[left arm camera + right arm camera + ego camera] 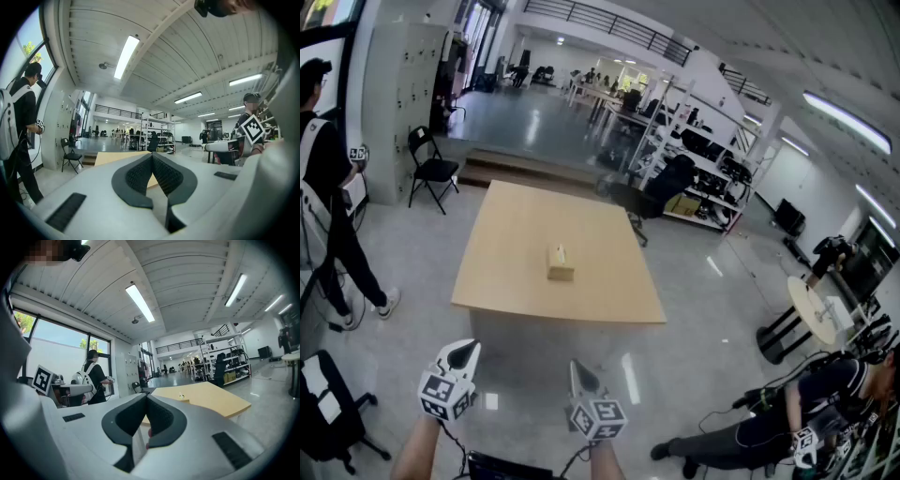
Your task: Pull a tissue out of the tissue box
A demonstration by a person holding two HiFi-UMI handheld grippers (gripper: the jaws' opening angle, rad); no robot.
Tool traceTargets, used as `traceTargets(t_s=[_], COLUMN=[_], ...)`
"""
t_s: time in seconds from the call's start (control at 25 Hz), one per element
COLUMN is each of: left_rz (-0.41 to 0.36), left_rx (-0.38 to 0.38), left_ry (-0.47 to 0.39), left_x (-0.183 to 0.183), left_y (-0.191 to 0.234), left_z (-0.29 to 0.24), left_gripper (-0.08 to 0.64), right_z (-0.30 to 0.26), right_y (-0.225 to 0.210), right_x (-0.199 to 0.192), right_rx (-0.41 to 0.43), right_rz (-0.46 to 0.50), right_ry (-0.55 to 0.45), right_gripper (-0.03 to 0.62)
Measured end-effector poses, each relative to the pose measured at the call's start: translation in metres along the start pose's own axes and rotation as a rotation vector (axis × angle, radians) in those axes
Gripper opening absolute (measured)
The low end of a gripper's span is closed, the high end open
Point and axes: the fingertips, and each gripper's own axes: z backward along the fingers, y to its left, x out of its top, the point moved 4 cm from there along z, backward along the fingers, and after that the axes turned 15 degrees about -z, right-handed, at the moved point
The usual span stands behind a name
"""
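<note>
Reach is what the coming move turns on, since both grippers hang over the floor short of the bench (502, 281). On the left, the left gripper (467, 351) points level with its jaws clenched together and nothing between them; its own view shows the pads meeting at the tip (152, 157). The tissue box (560, 263) stands near the middle of the bench, well apart from both grippers, ahead and to the right of the left one. Its long axis seems to run away from the person. Further right, the right gripper (578, 372) is also clenched and empty. The box lies almost straight ahead of it, a touch to the left, and shows as a small speck (181, 396) past its tip (146, 397). The right gripper looks the nearer and better lined up, but it must open first.
</note>
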Motion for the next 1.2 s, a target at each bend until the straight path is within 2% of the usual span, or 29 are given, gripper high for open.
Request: traceTargets(t_s=[0.24,0.4,0.64,1.04,1.2], left_rz=[0.003,0.005,-0.024,-0.001,0.001], left_rx=[-0.003,0.000,-0.015,-0.042,-0.050], left_ry=[-0.007,-0.010,-0.009,-0.023,-0.023], left_x=[-0.007,0.000,-0.004,-0.013,-0.017], left_y=[0.006,0.011,0.023,0.044,0.049], left_z=[0.000,-0.001,0.002,0.010,-0.002], left_gripper=[0.006,0.006,0.006,0.006,0.006], right_z=[-0.006,-0.008,-0.014,-0.013,-0.023], right_y=[0.005,0.009,0.017,0.037,0.031], right_x=[-0.007,-0.004,-0.007,-0.014,-0.013], right_rx=[0.022,0.017,-0.021,-0.076,-0.086], right_rz=[-0.040,-0.017,-0.016,-0.011,-0.011], right_ry=[-0.008,0.003,-0.008,-0.041,-0.042], right_gripper=[0.011,0.011,0.011,0.011,0.011])
